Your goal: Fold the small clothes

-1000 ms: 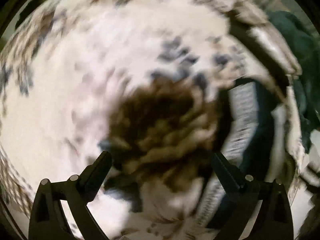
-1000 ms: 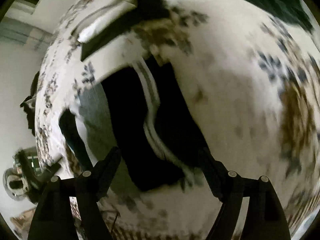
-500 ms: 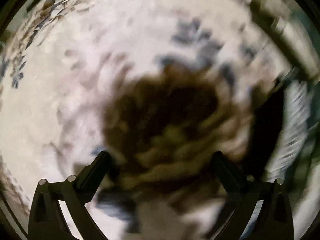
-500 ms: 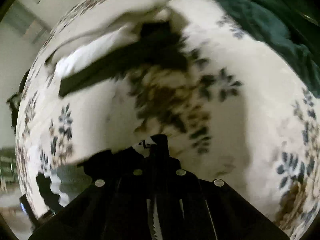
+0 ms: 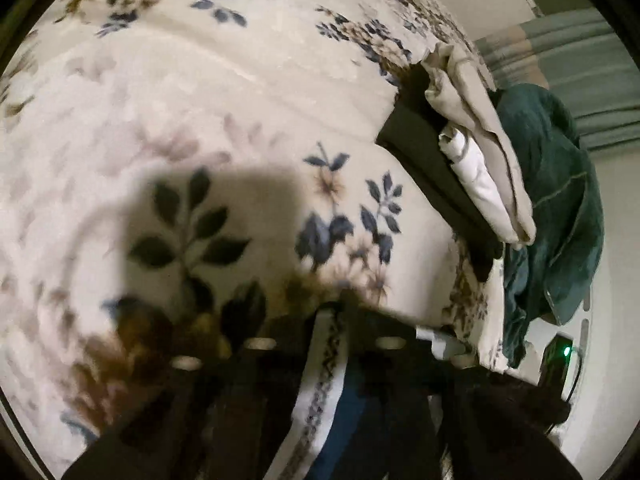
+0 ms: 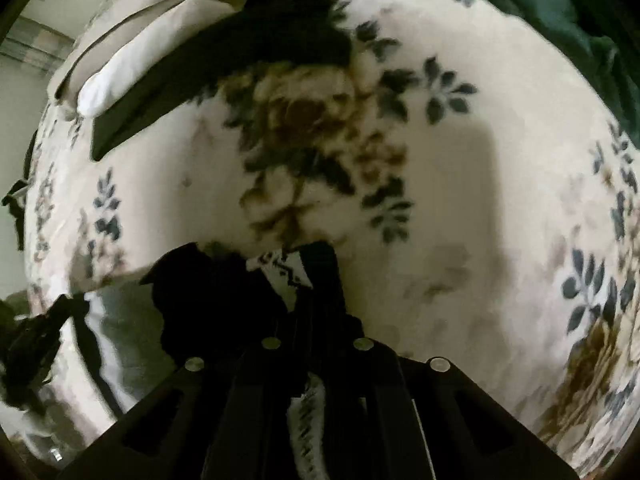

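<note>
In the left wrist view, the floral blanket (image 5: 208, 92) fills most of the frame, cream with blue and brown flowers. The left gripper (image 5: 332, 320) has its jaws pressed together on the white patterned band of a dark garment (image 5: 324, 392), which hangs from the jaws down toward the camera, just above the blanket. To the right lies a stack of folded clothes (image 5: 472, 160): black at the bottom, white and beige above. Beside it sits a crumpled dark green cloth (image 5: 556, 200) at the blanket's edge.

In the right wrist view, the folded stack (image 6: 160, 64) lies at upper left. The right gripper (image 6: 316, 256) has its jaws clamped on the same dark garment (image 6: 208, 300) at its patterned band, black fabric bunching to the left of the jaws. The green cloth (image 6: 560, 4) shows at upper right.
</note>
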A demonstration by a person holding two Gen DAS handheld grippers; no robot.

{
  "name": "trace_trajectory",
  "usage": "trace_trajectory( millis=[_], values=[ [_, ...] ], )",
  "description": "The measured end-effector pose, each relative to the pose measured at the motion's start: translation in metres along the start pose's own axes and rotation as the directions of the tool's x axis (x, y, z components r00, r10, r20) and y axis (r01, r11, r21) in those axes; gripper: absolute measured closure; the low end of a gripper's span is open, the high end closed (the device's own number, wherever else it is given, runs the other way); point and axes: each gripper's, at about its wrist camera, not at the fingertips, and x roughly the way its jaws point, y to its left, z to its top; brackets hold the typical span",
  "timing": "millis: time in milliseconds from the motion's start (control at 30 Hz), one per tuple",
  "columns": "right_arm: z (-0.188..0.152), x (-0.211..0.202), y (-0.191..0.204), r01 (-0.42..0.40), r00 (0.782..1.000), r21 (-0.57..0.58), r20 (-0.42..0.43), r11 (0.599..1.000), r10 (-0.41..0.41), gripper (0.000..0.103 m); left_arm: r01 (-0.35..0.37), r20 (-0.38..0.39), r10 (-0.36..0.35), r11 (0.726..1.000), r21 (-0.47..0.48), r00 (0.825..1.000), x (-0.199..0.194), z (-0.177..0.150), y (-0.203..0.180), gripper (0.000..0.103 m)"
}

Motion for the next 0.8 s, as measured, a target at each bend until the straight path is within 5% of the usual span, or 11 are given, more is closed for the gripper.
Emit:
trace_trajectory(
  millis=[33, 100, 167, 300, 400, 433, 467, 500, 600, 700, 800],
  values=[
    [0.001, -0.01, 0.011, 0.021, 1.0, -0.044, 0.01, 0.999, -0.021, 0.07, -0.012, 0.009, 0.012, 1.0, -0.004, 1.0, -0.007, -0.009, 0.005, 0.024],
    [0.002, -0.03, 0.042, 0.026, 0.998, -0.14, 0.056, 0.99, -0.018, 0.051, 0.016, 0.028, -0.015, 1.0, -0.02, 0.999, -0.02, -0.033, 0.018, 0.021],
    [0.003, -0.038, 0.088, -0.014, 0.998, -0.277, 0.052, 0.961, 0.03, 0.047, 0.002, 0.015, -0.001, 0.999, -0.042, 1.0, -0.024, -0.05, 0.031, 0.021],
    [-0.001, 0.001, 0.202, -0.124, 0.991, -0.556, -0.113, 0.822, 0.074, 0.047, 0.003, -0.013, -0.004, 0.995, -0.103, 1.0, -0.017, -0.072, 0.05, 0.021],
    [-0.008, 0.059, 0.25, -0.177, 0.957, -0.635, -0.29, 0.752, -0.019, 0.047, 0.002, -0.009, -0.003, 0.996, -0.092, 1.0, -0.015, -0.076, 0.05, 0.021],
    [-0.012, 0.077, 0.258, -0.194, 0.936, -0.641, -0.347, 0.742, -0.055, 0.062, 0.003, -0.008, -0.003, 0.996, -0.087, 1.0, -0.014, -0.076, 0.049, 0.021],
    [-0.014, 0.085, 0.265, -0.2, 0.932, -0.655, -0.356, 0.728, -0.064, 0.087, 0.006, -0.01, -0.007, 0.997, -0.08, 1.0, -0.014, -0.074, 0.047, 0.021],
    [-0.013, 0.087, 0.27, -0.175, 0.944, -0.668, -0.323, 0.723, -0.071, 0.096, 0.011, -0.014, -0.012, 0.997, -0.07, 1.0, -0.013, -0.073, 0.045, 0.021],
    [0.003, 0.067, 0.264, -0.174, 0.972, -0.599, -0.23, 0.782, 0.04, 0.096, 0.019, -0.021, -0.02, 0.999, -0.035, 1.0, -0.011, -0.066, 0.039, 0.021],
    [0.02, 0.036, 0.219, -0.264, 0.954, -0.42, -0.245, 0.868, 0.171, 0.092, 0.038, -0.027, -0.039, 0.999, -0.028, 0.999, -0.006, -0.052, 0.032, 0.021],
    [0.026, -0.008, 0.136, -0.157, 0.987, -0.288, -0.076, 0.945, 0.141, 0.05, 0.062, -0.045, -0.063, 0.998, -0.03, 0.997, 0.009, -0.034, 0.025, 0.021]
  ],
)
